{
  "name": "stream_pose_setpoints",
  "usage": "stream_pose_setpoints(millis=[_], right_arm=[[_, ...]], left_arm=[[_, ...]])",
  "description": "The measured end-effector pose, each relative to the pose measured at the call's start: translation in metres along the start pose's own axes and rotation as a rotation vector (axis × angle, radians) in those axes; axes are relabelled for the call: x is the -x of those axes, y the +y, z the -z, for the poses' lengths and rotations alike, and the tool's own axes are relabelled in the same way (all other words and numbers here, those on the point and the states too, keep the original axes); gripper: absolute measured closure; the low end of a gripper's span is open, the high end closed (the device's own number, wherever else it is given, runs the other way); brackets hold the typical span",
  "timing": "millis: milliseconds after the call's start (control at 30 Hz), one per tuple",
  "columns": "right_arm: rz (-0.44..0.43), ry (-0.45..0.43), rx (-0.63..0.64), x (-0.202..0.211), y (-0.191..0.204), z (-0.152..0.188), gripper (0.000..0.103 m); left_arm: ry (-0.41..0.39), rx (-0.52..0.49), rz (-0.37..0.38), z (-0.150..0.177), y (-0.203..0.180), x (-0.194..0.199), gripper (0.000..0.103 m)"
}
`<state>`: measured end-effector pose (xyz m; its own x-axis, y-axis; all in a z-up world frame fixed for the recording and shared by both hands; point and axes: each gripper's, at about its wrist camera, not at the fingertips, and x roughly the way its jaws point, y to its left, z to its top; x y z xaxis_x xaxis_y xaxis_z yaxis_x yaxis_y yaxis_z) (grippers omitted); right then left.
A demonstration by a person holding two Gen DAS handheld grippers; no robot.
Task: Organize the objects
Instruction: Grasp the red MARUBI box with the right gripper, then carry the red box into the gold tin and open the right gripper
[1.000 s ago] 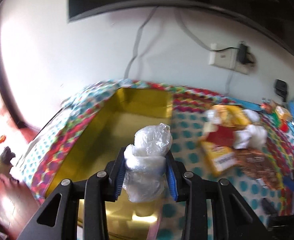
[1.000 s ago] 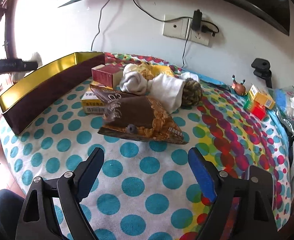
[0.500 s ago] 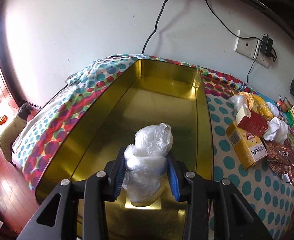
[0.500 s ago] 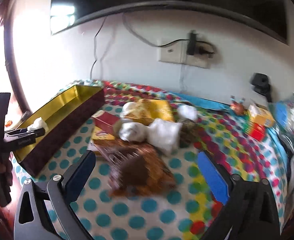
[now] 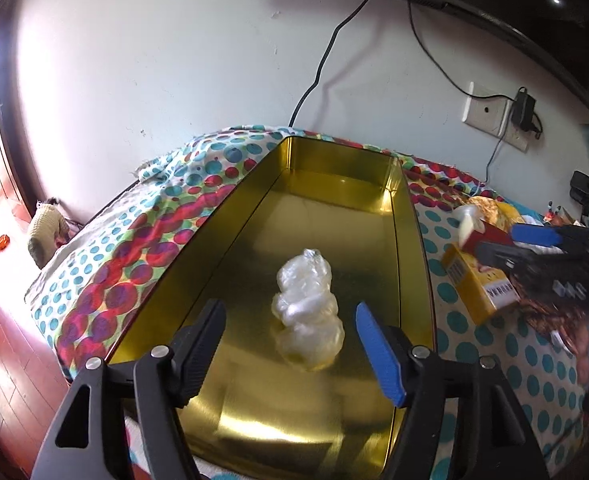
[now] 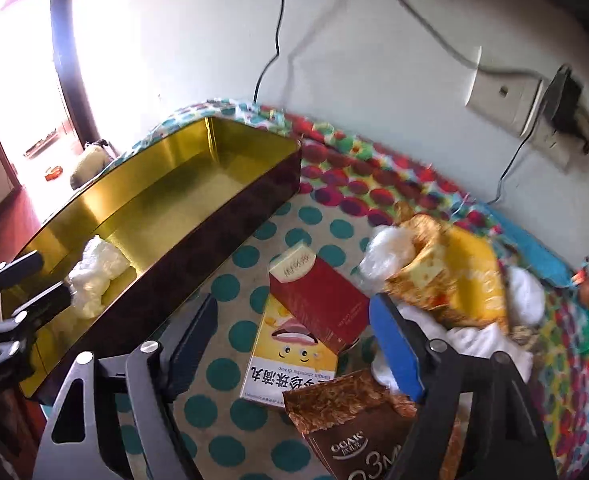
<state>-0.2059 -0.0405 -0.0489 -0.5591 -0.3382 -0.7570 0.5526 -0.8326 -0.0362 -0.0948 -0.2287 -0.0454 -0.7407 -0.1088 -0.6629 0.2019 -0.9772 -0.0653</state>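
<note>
My left hand-held gripper [image 5: 288, 350] hangs open over the gold tin [image 5: 408, 216], one crumpled plastic bag [image 5: 306, 304] lying inside. My right hand-held gripper [image 6: 294, 344], also open, hovers near the red box [image 6: 318, 300] atop one yellow box [image 6: 286, 364]; next, I judge, grip it.

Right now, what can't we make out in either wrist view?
- Left wrist: yellow box and red box partly covered by the right gripper.
- Right wrist: plastic bundle in the gold tin, base hidden by its wall.
- Right wrist: snack pile motion-blurred; brown packet cut by the bottom edge.
</note>
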Motion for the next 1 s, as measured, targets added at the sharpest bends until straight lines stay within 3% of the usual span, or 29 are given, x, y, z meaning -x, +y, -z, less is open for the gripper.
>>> stream_pose_setpoints(millis=[167,300,567,633,667,700,800,1000], right_arm=[[-0.004,0.047,-0.014,-0.019,-0.014,-0.001,0.033],[-0.019,0.075,-0.016,-0.027,-0.020,-0.009,0.018],[0.052,0.083,-0.103,-0.060,-0.027,-0.024,0.009],[0.009,0.089,-0.155,-0.070,-0.033,-0.024,0.018],[0.010,0.087,-0.159,-0.071,-0.035,-0.024,0.031],[0.019,0.074,-0.161,-0.071,-0.037,-0.023,0.052],[0.019,0.053,-0.161,-0.060,-0.043,-0.019,0.075],[0.007,-0.012,-0.112,-0.024,-0.045,0.014,0.075]], left_arm=[[-0.035,-0.012,0.021,0.011,-0.003,0.014,0.033],[-0.057,0.009,0.039,0.016,-0.005,0.027,0.033],[-0.051,0.029,0.067,0.028,-0.014,0.036,0.033],[-0.059,0.046,0.068,0.032,-0.012,0.042,0.033],[-0.061,0.058,0.075,0.033,-0.011,0.046,0.033],[-0.064,0.074,0.083,0.035,-0.009,0.050,0.033],[-0.074,0.093,0.093,0.040,-0.006,0.061,0.033],[-0.085,0.105,0.094,0.042,-0.007,0.068,0.033]])
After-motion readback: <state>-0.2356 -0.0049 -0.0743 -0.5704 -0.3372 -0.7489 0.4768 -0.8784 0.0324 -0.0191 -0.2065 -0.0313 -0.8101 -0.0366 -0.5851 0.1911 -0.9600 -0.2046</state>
